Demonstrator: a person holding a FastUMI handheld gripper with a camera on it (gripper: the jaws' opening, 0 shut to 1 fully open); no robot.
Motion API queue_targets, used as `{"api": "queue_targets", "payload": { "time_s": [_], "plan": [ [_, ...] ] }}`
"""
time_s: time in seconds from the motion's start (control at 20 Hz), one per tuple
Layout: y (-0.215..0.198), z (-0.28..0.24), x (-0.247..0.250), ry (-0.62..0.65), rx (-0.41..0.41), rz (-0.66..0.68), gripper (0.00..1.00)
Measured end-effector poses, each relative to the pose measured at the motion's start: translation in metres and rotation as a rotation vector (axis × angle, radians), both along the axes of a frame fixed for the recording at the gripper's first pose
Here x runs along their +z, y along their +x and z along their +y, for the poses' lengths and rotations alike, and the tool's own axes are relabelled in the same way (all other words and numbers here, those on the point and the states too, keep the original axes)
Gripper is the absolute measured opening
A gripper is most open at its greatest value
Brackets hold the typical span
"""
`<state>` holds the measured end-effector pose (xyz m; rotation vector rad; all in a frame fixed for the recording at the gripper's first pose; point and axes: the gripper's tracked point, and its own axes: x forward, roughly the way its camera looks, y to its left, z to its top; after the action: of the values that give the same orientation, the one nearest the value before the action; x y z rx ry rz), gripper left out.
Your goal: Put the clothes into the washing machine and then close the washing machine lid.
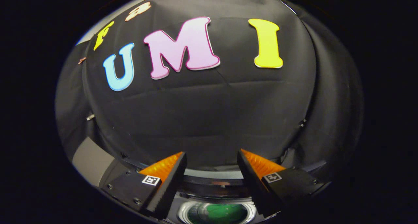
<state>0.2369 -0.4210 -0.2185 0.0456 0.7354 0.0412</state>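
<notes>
Lighting is dim overall; the black cloth wall takes soft, even light from above, its creases faintly visible. Strong fisheye distortion bows the wall into a dome, and detail darkens and softens toward the rim. The tool, fingers spread apart, is sharp, with a bright sheen on its inner faces.

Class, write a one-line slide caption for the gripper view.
Open gripper held above the washing machine, fingers apart and empty, with something green showing in the drum opening below.
</notes>
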Motion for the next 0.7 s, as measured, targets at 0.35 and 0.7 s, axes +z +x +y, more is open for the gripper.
{"api": "queue_targets", "payload": {
  "time_s": [0.35, 0.7],
  "plan": [
    [-0.043, 0.005, 0.006, 0.016, -0.017, 0.027, 0.99],
    [-0.077, 0.009, 0.018, -0.007, -0.035, 0.012, 0.99]
  ]
}}
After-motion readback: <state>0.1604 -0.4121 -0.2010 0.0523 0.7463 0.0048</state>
